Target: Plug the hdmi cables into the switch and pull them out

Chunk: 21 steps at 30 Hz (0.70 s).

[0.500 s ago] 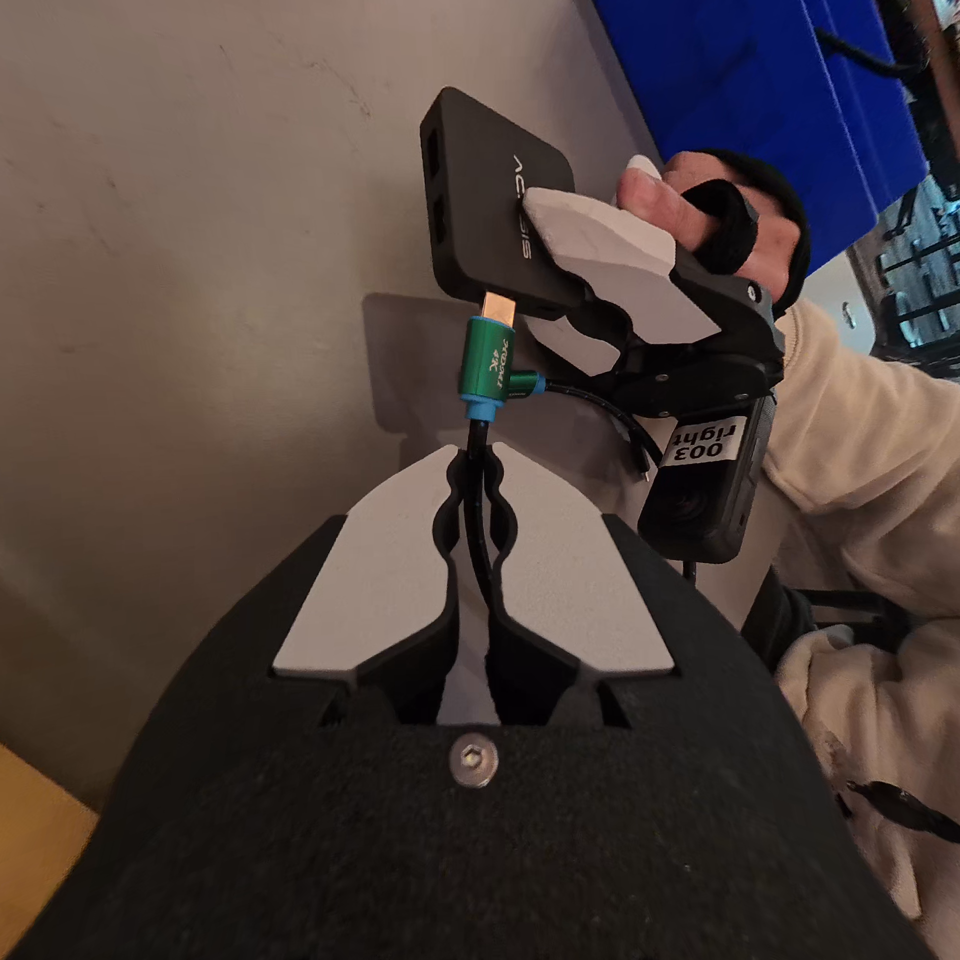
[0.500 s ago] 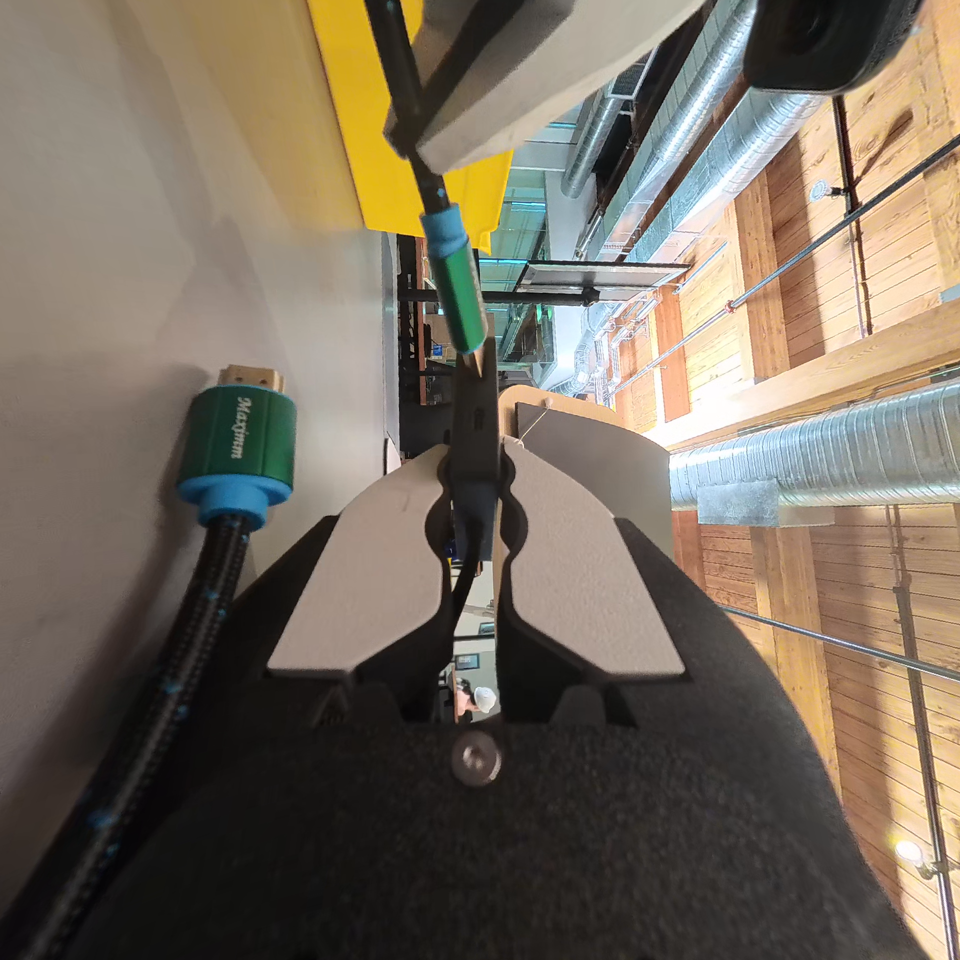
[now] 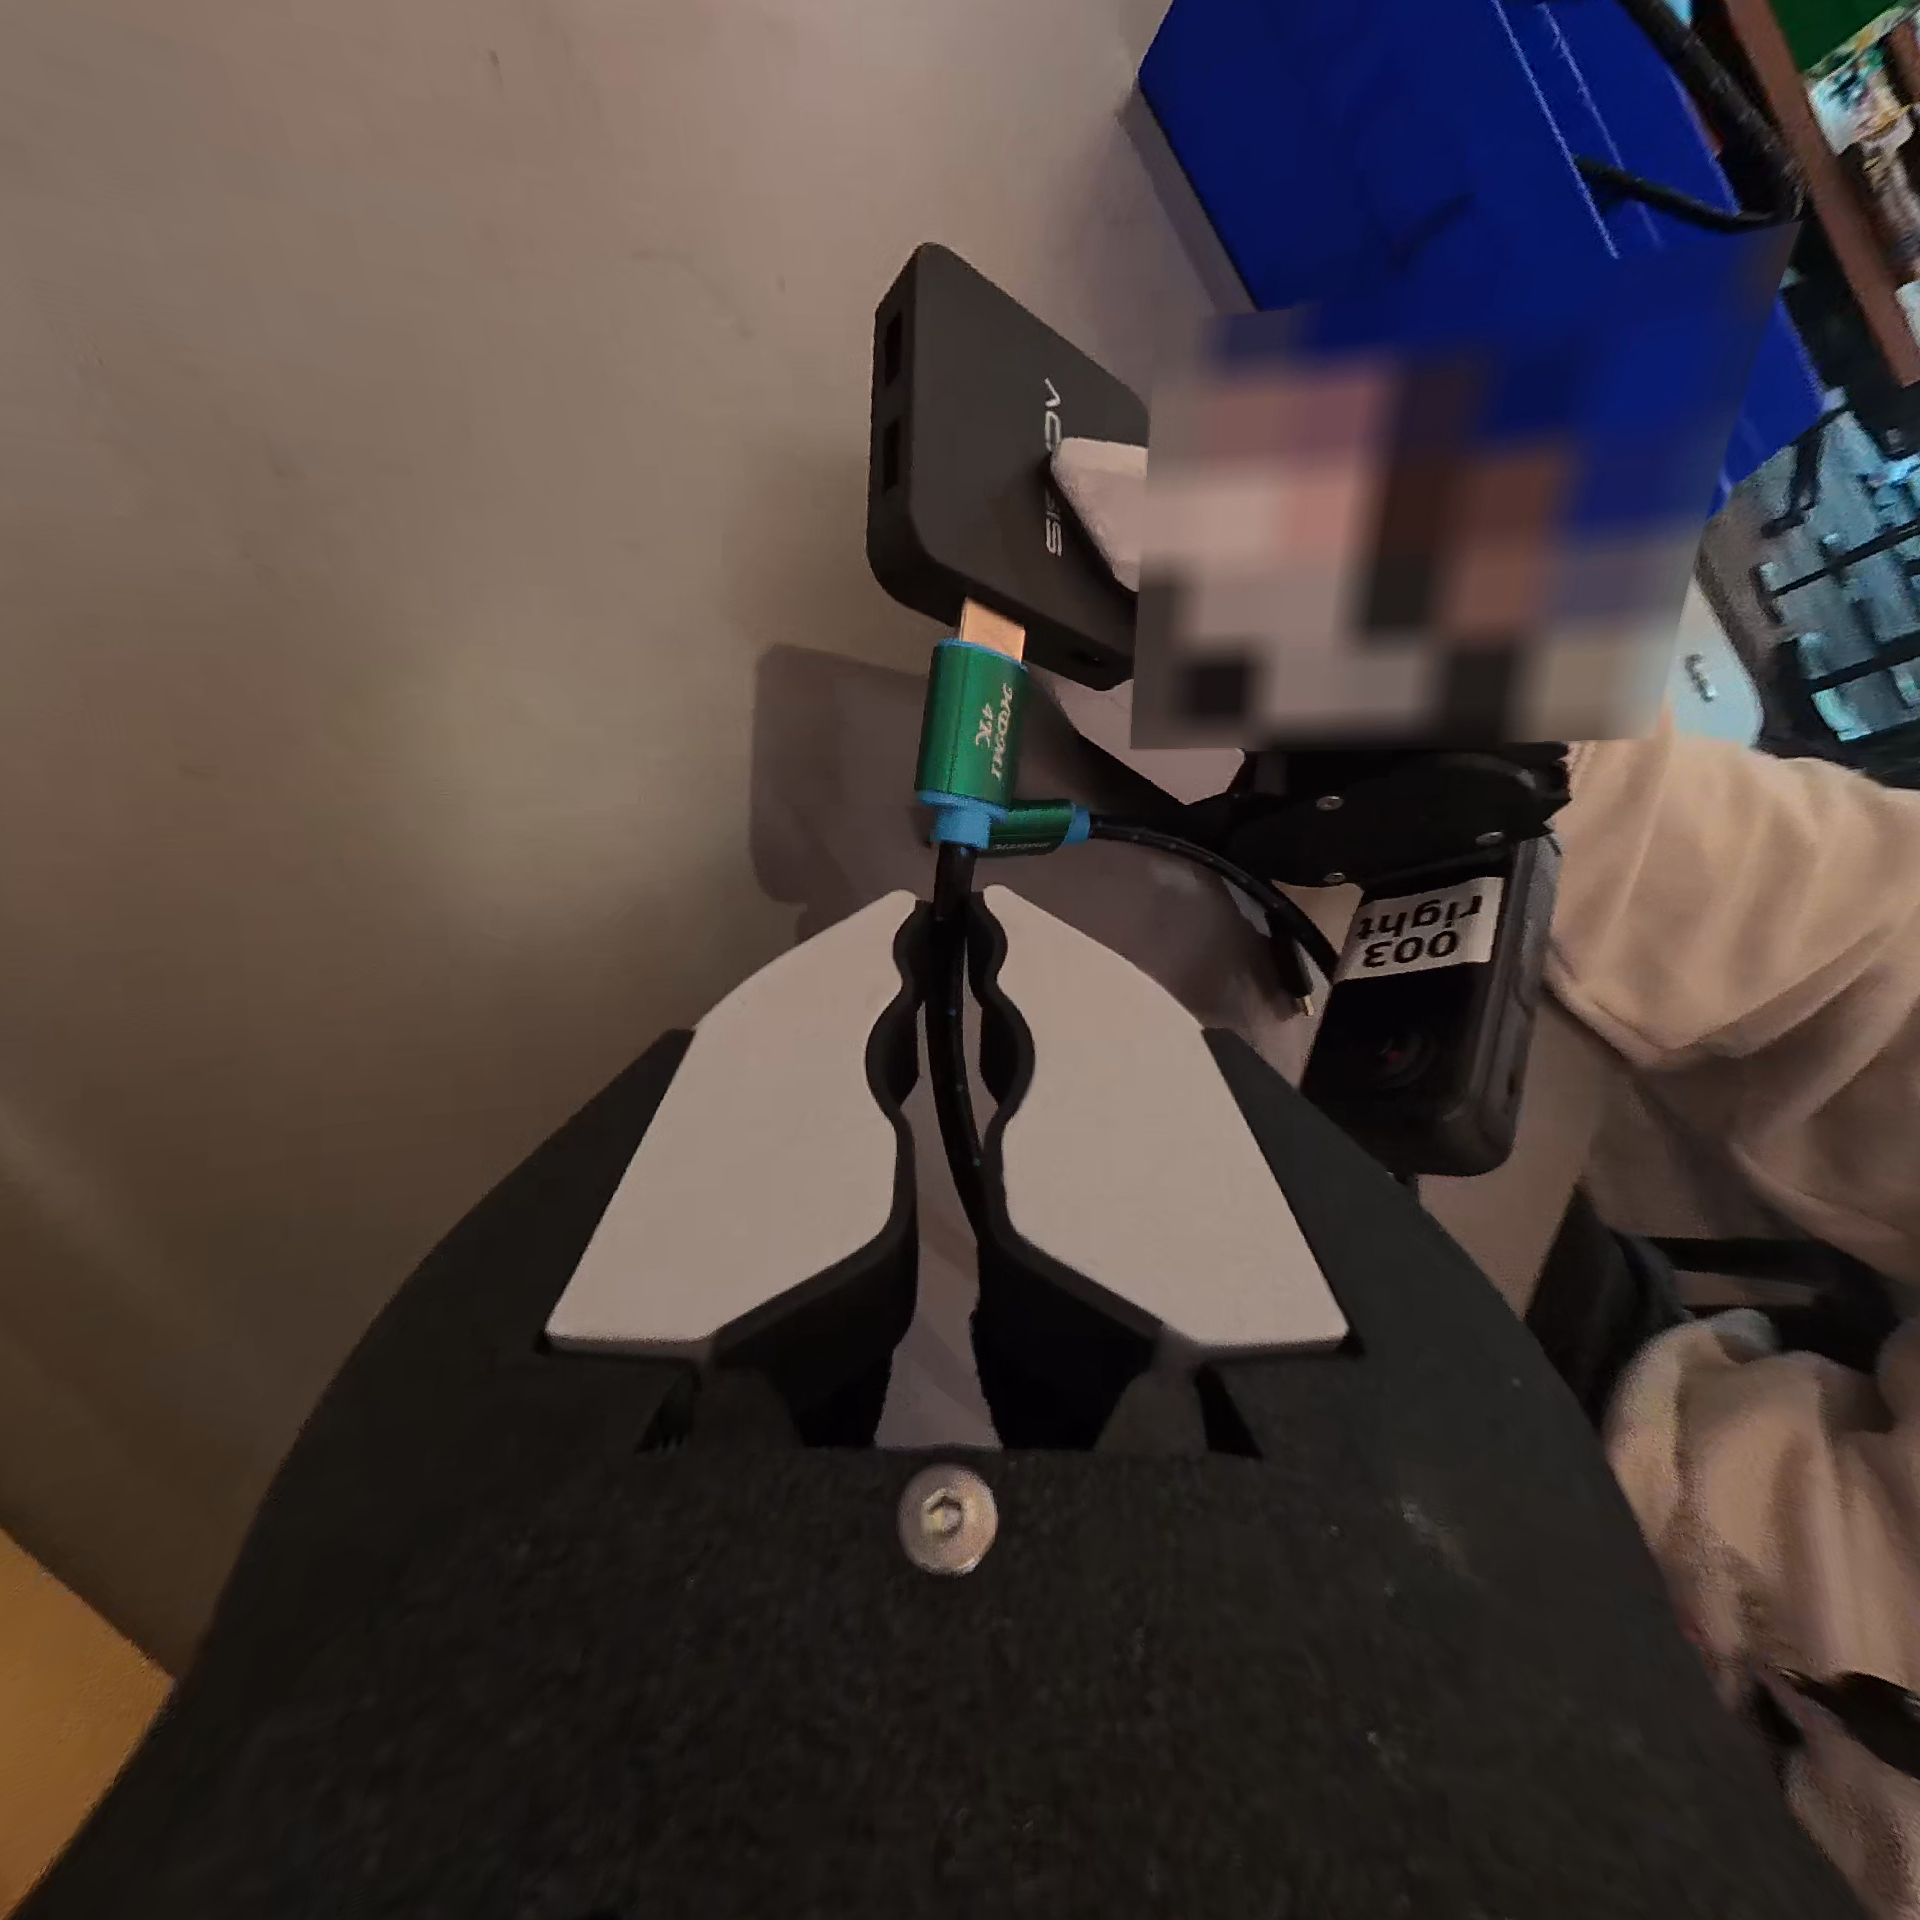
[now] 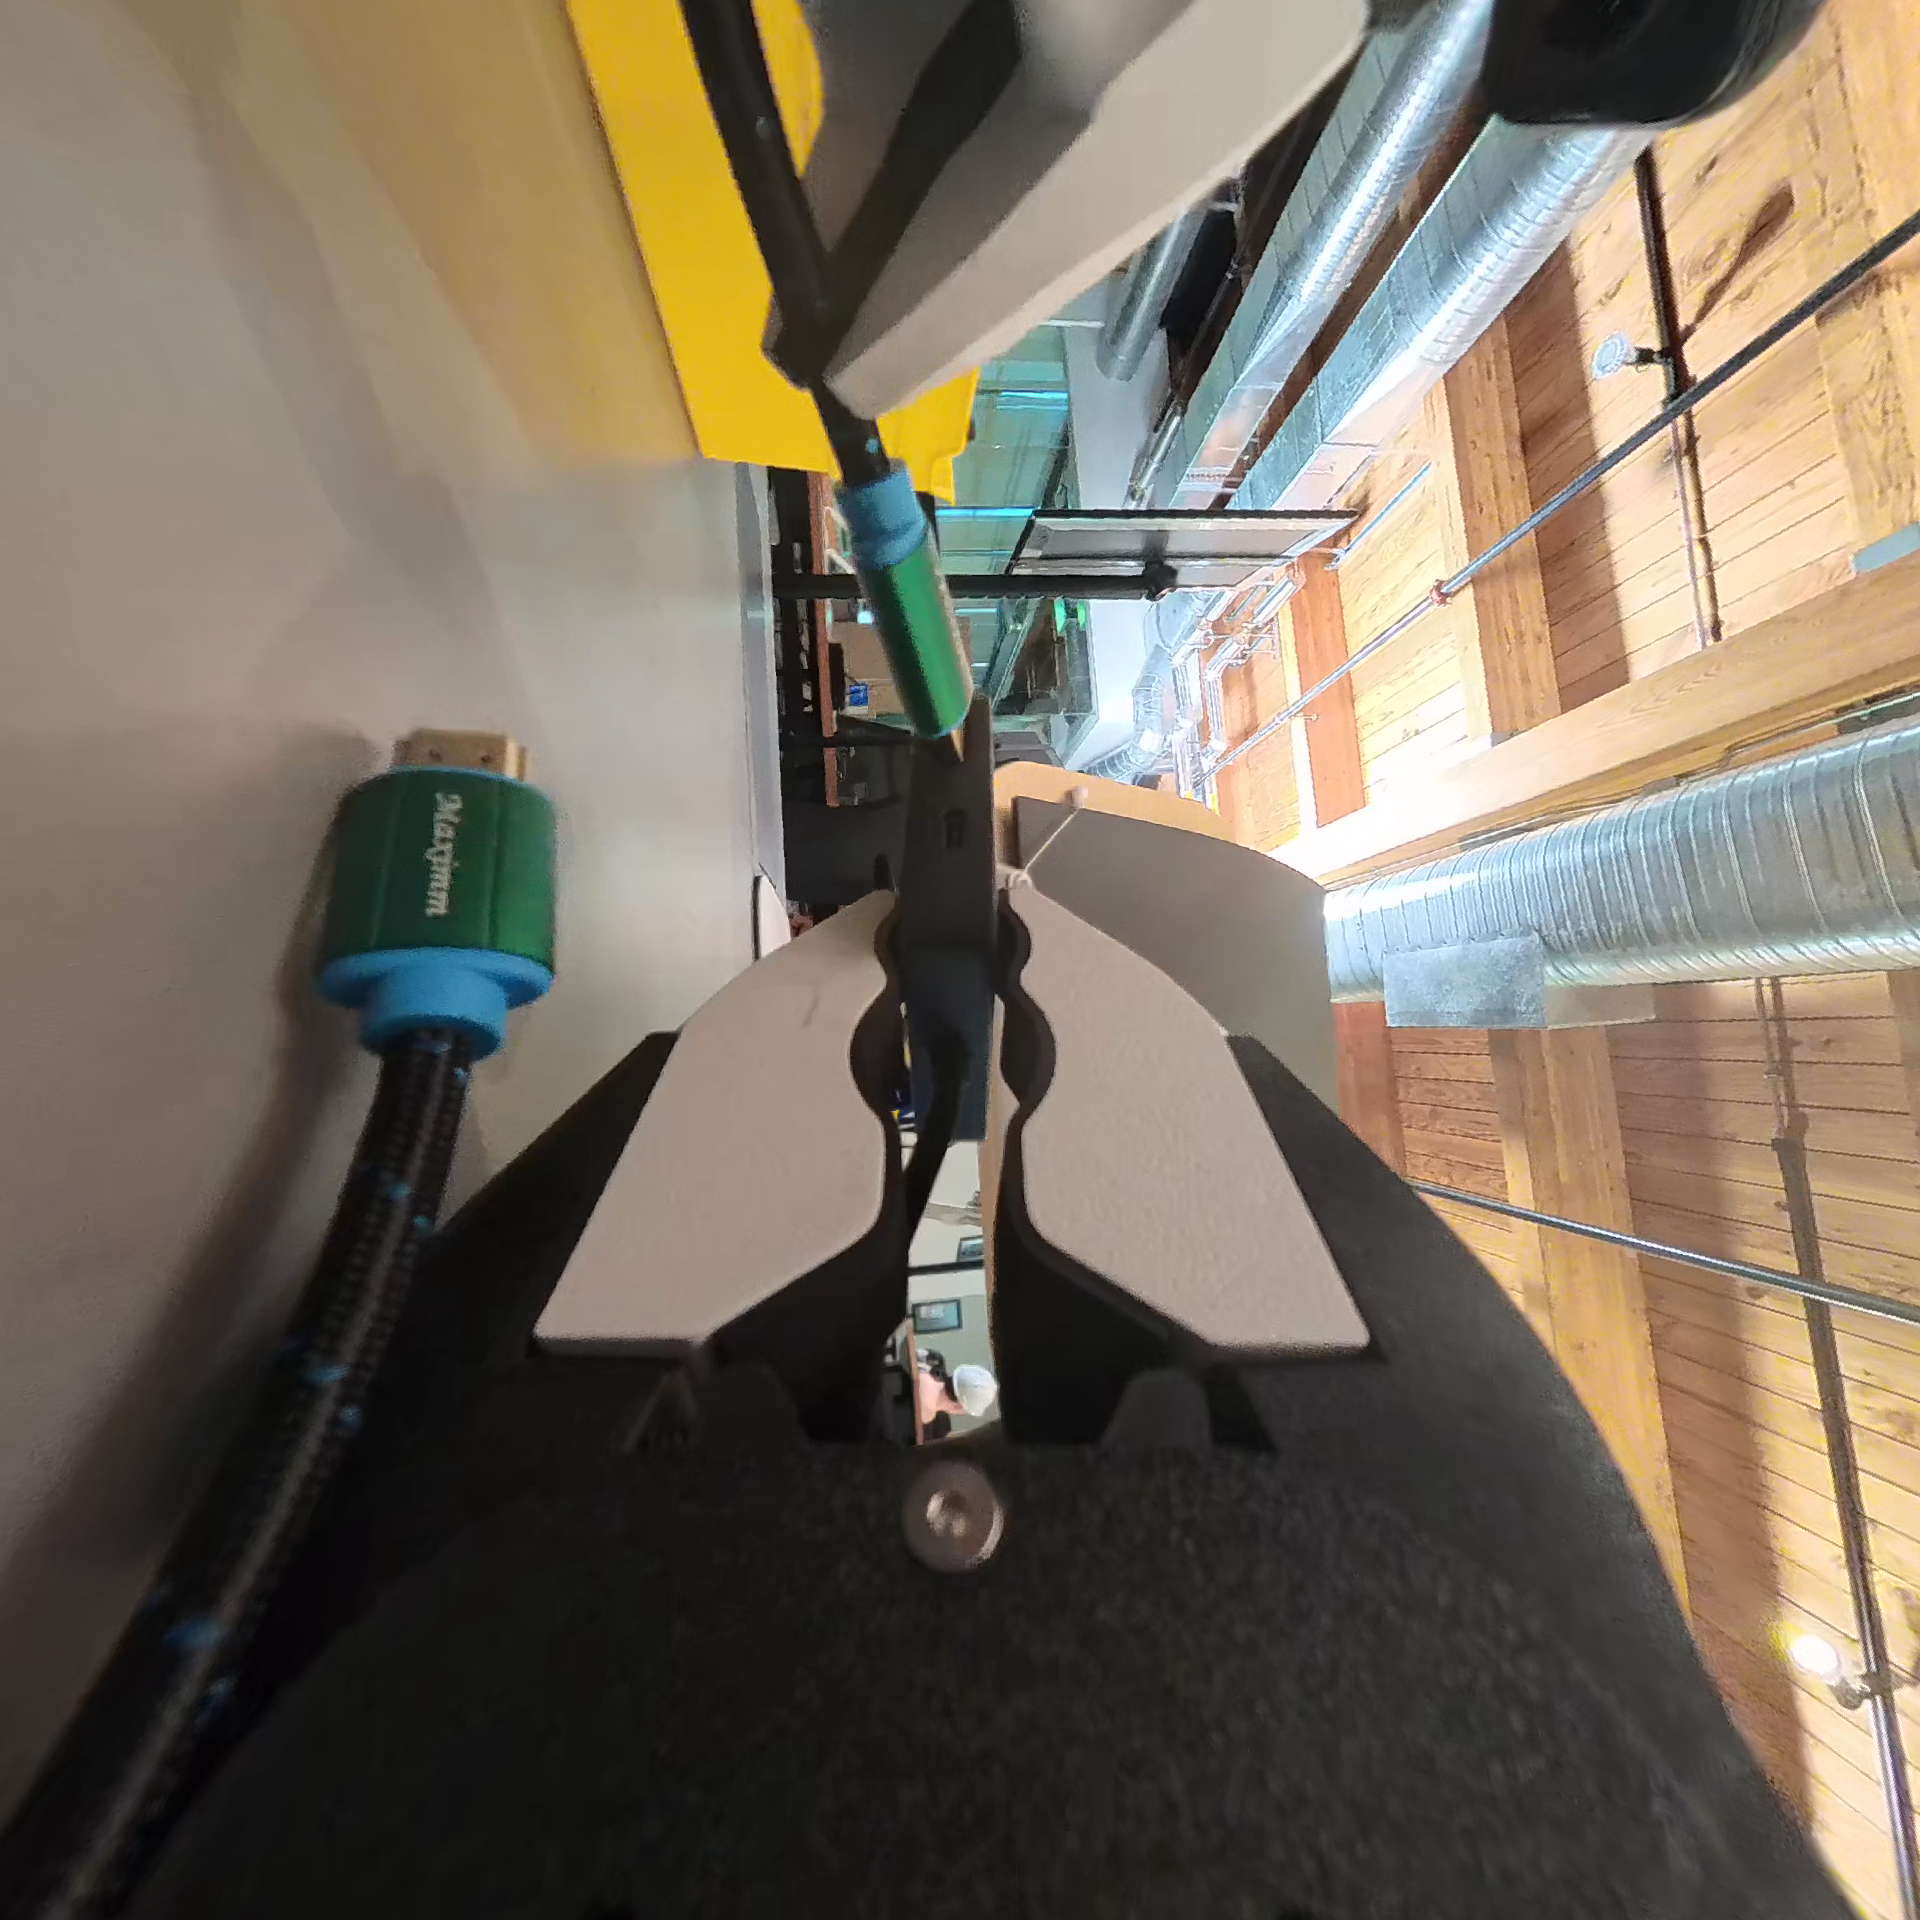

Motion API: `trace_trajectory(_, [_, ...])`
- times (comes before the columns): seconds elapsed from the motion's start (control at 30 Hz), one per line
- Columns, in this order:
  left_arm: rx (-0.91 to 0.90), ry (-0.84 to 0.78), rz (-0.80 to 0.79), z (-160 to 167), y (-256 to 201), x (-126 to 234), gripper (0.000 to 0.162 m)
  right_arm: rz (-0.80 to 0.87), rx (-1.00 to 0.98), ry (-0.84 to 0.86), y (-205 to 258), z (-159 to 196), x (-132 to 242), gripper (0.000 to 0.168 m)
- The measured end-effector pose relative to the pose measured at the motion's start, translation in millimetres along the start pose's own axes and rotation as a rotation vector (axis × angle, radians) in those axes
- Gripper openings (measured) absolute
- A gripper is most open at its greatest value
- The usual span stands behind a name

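In the left wrist view my left gripper (image 3: 951, 906) is shut on the black braided cable just behind a green HDMI plug (image 3: 971, 727) with a blue collar. The plug's gold tip meets a port on the near edge of the black switch (image 3: 977, 457); how deep it sits I cannot tell. My right gripper (image 4: 945, 904) is shut on the switch (image 4: 948, 862), which is seen edge-on, and holds it above the table. The same plug (image 4: 914, 623) points at that edge, under the left gripper's finger (image 4: 1039, 208). A second green HDMI plug (image 4: 436, 883) lies loose on the table and also shows in the left wrist view (image 3: 1034, 831).
The grey table (image 3: 416, 520) runs under both grippers. A blue bin (image 3: 1455, 156) stands at the far right and a yellow bin (image 4: 707, 260) on the other side. A person's cream sleeve (image 3: 1714, 935) and the right gripper's camera (image 3: 1423, 1060) are close on the right. The left gripper's tips are roughly 8 cm from the right gripper's.
Almost nothing: both grippers keep their holds, and the plug's gold tip stays at the switch's port. The switch has shifted only slightly in view.
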<state>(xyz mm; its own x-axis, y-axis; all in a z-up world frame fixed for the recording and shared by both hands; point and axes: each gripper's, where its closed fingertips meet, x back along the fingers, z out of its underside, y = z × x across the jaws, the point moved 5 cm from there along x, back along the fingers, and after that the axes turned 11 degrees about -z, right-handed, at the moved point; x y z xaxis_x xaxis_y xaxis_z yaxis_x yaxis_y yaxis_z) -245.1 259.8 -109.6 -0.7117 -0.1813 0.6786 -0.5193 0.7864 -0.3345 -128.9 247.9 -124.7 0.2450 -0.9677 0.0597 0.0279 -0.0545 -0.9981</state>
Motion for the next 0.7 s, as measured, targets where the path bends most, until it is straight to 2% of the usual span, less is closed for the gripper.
trace_trajectory(0.2, [-0.409, -0.094, -0.207, -2.9, -13.3, 4.4, 0.005, 0.017, -0.010, -0.007, -3.2, 3.2, 1.4, 0.014])
trace_trajectory(0.3, [-0.510, -0.122, -0.258, -2.4, -18.9, 5.5, 0.005, 0.026, -0.010, -0.017, -4.3, 3.5, 2.8, 0.013])
trace_trajectory(0.47, [-0.477, -0.081, -0.282, -0.2, -12.8, 4.5, 0.005, 0.025, 0.041, -0.012, -1.8, 1.2, 1.8, 0.014])
trace_trajectory(0.6, [-0.328, -0.041, -0.157, 1.1, -7.2, 7.6, 0.005, 0.031, 0.116, -0.016, 1.8, -1.6, 2.6, 0.014])
trace_trajectory(0.7, [-0.323, -0.005, -0.128, 2.1, -7.3, 11.7, 0.005, 0.041, 0.134, -0.030, 2.0, -5.3, 4.1, 0.013])
